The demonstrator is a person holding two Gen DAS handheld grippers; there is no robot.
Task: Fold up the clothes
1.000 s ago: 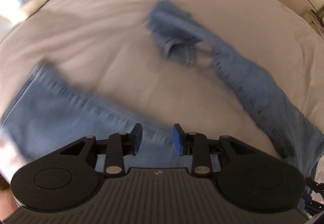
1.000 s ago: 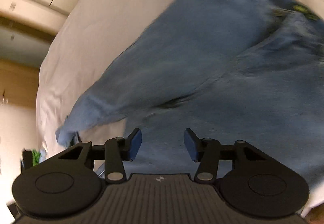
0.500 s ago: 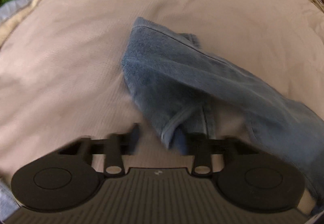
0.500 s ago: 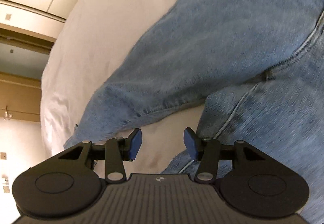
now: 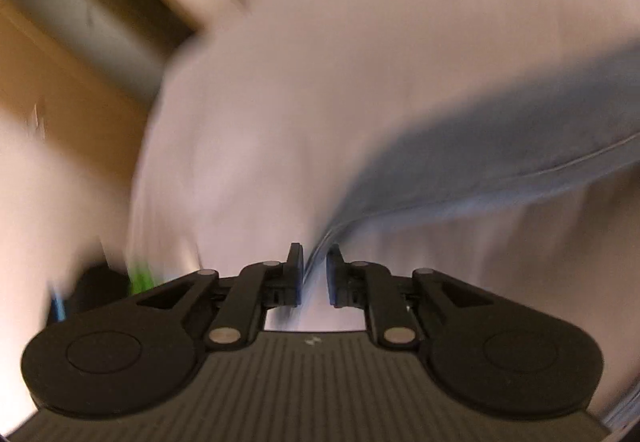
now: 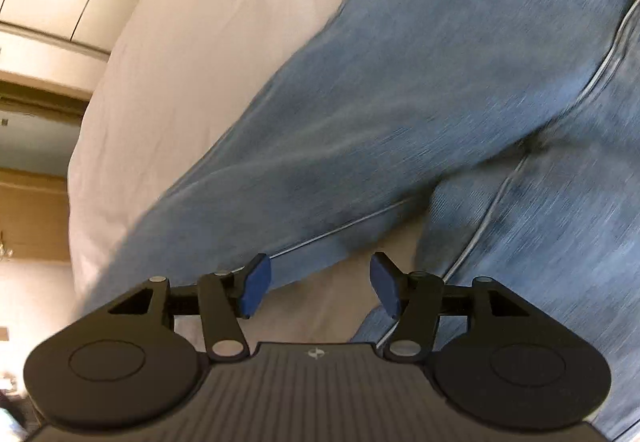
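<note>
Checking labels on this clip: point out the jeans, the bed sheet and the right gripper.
jeans (image 6: 400, 102): right wrist view, on the broad upper leg panel.
bed sheet (image 6: 224, 22): right wrist view, bare white stretch left of the denim.
right gripper (image 6: 320, 284): right wrist view, midway between its fingertips.

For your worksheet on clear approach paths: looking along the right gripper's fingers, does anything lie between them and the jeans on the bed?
Nothing visible does. The right gripper, its jaws opening, faces the jeans directly, with only bare white sheet beneath.
</note>
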